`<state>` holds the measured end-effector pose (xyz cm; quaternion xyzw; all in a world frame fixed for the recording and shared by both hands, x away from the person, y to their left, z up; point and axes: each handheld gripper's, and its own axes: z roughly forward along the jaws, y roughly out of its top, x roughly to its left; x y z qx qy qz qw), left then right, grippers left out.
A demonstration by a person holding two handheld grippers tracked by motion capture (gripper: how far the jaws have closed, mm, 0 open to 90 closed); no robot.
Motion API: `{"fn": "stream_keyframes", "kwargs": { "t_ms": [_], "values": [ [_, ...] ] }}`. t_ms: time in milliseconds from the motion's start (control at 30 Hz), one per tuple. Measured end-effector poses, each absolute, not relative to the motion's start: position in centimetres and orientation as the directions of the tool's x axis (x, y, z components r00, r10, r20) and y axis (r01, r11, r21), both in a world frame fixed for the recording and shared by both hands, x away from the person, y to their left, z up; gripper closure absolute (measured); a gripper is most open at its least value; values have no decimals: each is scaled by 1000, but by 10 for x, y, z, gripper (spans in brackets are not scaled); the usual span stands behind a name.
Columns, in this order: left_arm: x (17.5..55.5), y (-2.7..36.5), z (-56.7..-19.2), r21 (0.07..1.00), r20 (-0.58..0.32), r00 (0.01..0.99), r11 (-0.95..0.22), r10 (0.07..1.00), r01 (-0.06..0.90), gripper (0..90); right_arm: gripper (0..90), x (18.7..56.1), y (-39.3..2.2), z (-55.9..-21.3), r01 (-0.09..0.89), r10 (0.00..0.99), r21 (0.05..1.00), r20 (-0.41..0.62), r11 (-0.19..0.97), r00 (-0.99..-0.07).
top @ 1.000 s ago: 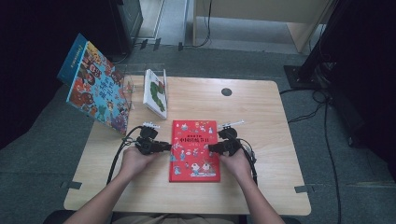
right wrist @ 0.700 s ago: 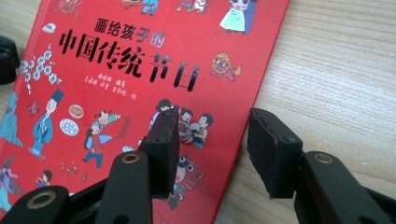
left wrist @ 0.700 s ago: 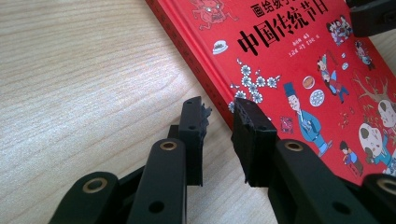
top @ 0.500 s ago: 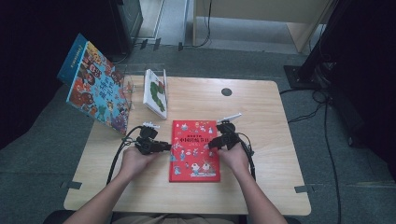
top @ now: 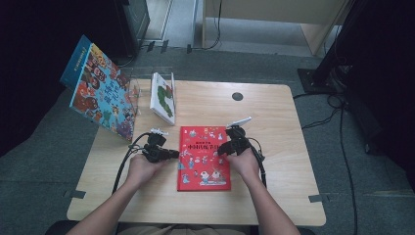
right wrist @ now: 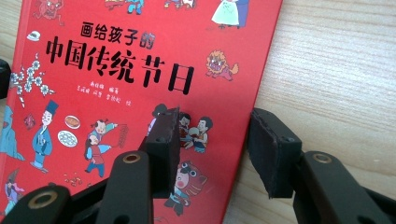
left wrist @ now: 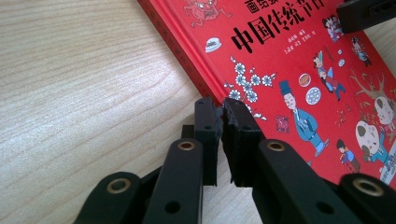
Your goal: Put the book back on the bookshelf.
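A red picture book lies flat on the wooden table. My left gripper rests at its left edge. In the left gripper view, the left gripper has just closed: its pads meet at the spine of the red book, with nothing visible between them. My right gripper is at the book's right side. In the right gripper view, the right gripper is open, one pad above the red cover and the other over bare wood beside the edge.
A large colourful book leans on a stand at the table's far left. A white book with a green picture stands beside it. A round black grommet sits near the far edge. Cables trail from both grippers.
The right gripper has shifted slightly along the book's right edge. The left hand has stayed where it was.
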<state>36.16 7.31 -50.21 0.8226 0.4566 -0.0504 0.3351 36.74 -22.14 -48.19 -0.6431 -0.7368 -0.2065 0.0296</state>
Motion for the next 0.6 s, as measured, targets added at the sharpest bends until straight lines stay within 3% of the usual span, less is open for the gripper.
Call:
{"fn": "stream_keyframes", "kwargs": {
  "t_ms": [600],
  "values": [
    [364,74,-503,471,-429,541,-332,723,817,900,580,369,-225,-482,960,929,263,324,92,-178]
  ]
}}
